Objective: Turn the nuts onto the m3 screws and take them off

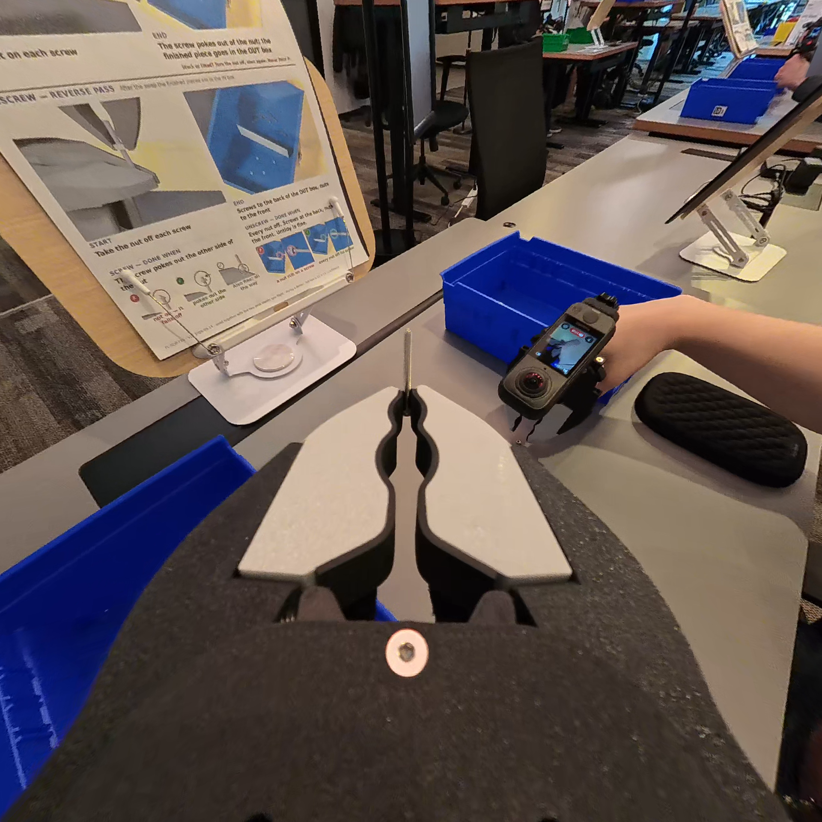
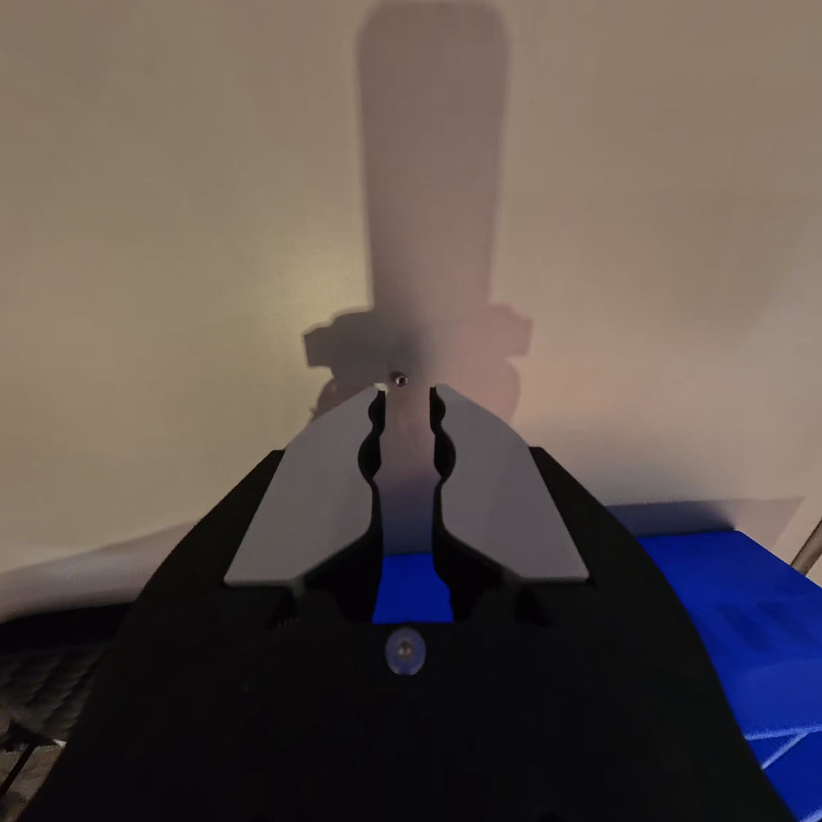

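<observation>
Here, nut [image 2: 401, 379] just beyond right claw [image 2: 407, 390].

A bin [image 1: 556, 289] sits right of centre on the worktop [image 1: 645, 533]. An instruction stand [image 1: 178, 178] fills the upper left. A wrist pad [image 1: 720, 427] lies at the right edge.

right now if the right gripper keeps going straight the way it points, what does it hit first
The nut, probably: it lies on the table just past the open right gripper, a little left of centre. Depth is unclear, so the tips may meet the table first.
</observation>
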A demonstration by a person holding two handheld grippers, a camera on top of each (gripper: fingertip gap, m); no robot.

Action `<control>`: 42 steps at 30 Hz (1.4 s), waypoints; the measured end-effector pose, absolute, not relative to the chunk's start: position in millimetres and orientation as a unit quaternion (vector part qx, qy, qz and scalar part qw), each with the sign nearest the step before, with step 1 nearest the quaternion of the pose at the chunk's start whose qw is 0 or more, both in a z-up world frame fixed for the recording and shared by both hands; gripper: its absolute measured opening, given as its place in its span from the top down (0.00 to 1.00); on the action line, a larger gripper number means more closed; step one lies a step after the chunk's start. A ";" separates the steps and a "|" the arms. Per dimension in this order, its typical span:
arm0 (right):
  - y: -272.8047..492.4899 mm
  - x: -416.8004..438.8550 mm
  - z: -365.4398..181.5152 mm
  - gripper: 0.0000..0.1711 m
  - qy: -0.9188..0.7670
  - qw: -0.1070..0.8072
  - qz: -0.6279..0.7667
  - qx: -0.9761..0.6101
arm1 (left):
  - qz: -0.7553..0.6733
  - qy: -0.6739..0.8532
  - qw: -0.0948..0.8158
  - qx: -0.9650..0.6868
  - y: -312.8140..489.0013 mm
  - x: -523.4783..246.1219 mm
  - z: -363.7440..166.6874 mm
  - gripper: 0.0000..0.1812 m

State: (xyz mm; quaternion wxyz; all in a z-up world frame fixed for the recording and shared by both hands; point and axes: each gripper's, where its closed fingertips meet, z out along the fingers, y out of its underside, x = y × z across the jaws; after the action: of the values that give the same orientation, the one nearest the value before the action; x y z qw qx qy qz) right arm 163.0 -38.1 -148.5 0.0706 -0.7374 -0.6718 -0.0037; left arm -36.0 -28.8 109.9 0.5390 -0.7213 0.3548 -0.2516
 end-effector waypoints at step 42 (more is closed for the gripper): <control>-41.8 144.9 -124.7 0.96 -0.667 0.110 0.064 -0.734 | -0.265 0.421 0.468 -0.731 -36.2 12.4 69.3 0.99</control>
State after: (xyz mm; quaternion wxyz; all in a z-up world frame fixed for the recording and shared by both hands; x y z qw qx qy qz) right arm 144.9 -41.8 -124.7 0.1102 -0.7344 -0.6666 0.0644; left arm 12.4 -36.2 69.3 0.4680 -0.7306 0.4206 -0.2652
